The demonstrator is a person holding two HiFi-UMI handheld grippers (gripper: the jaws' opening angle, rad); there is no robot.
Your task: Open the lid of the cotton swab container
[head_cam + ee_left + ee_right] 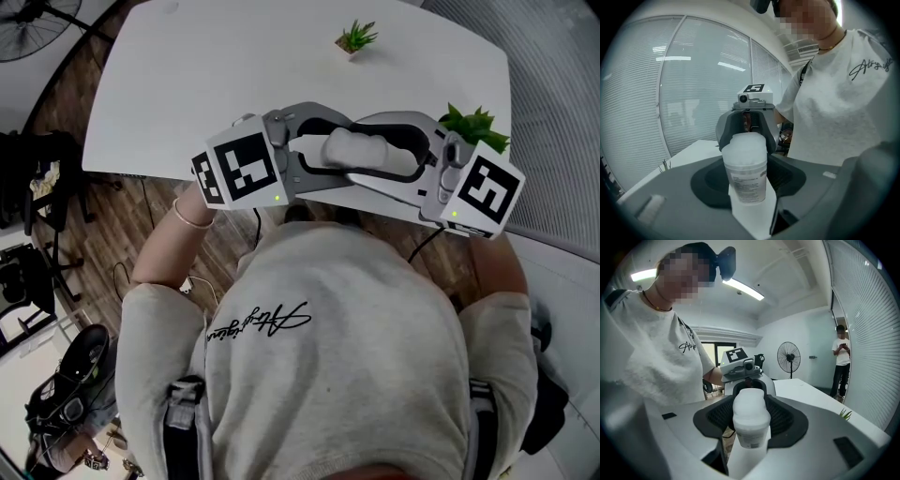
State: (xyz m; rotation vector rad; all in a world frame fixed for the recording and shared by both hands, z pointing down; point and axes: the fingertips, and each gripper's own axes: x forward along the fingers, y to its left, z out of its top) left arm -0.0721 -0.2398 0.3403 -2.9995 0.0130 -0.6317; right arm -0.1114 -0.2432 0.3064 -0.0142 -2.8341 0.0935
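**Head view.** The cotton swab container (368,153) is off the bench (234,66), held in the air in front of the person's chest, about over the bench's near edge. The left hand-held gripper (323,155) and the right hand-held gripper (417,161) face each other, and the container bridges the 2 of them. No loose lid shows anywhere, so I judge the lid still on.

**Left gripper view.** The jaws are clamped on the container. Its printed label (747,180) sits in the dark recess between them. Beyond it a frosted end (744,143) reaches into the jaws of the right hand-held gripper opposite.

**Right gripper view.** Much the same from the other side: the jaws are closed on the container's sides, with a labelled part near and a pale rounded part running on to the left hand-held gripper. Each view shows print near and a pale end far, so I cannot tell which end is the lid.

**Step in hand.** The 2-sided grip is set — opening has not yet begun.

**Next move, as I judge it.** 1 hand-held gripper holds its end steady while the other twists or pulls its end away. Both clamps need to be firm — smooth plastic likely slips under a turn.
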